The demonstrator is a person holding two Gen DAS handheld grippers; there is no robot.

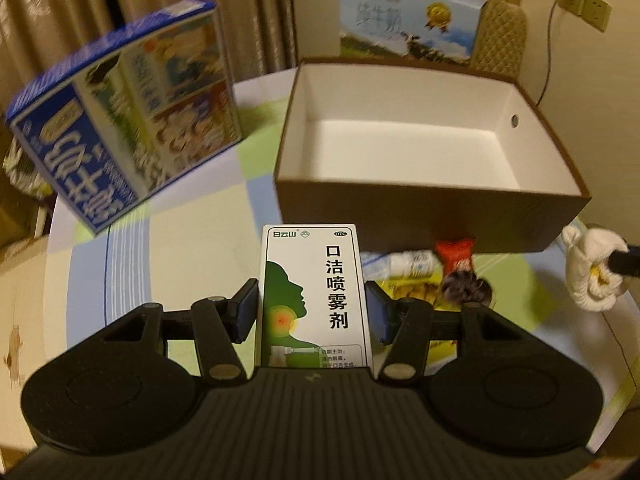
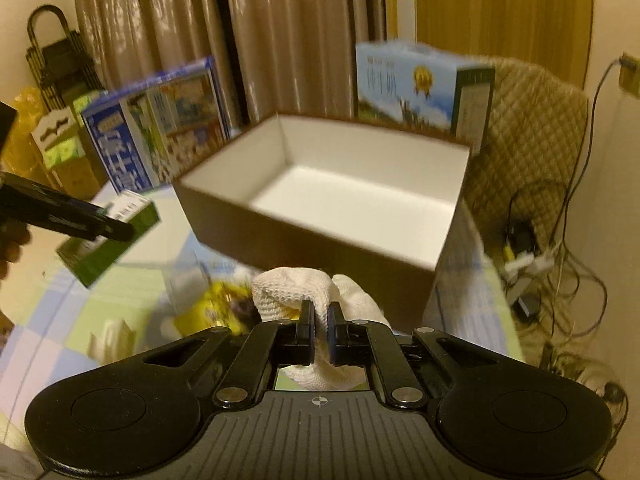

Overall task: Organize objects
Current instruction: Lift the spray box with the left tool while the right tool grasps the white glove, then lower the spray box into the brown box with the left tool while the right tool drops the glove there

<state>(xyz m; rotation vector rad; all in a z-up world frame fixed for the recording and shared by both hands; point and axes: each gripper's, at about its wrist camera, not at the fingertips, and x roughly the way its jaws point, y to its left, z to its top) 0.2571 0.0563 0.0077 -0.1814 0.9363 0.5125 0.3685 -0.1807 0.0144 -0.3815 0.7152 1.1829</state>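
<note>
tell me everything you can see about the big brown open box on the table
The brown box is a rectangular, lidless carton, cardboard by the look of it, dark brown outside and plain white inside. It sits upright on the checked tablecloth with its opening upward, and nothing shows inside it. One short end wall has a small round hole near the top. Small items lie on the cloth along its near wall; whether any touch it cannot be told. Neither gripper touches it.
</note>
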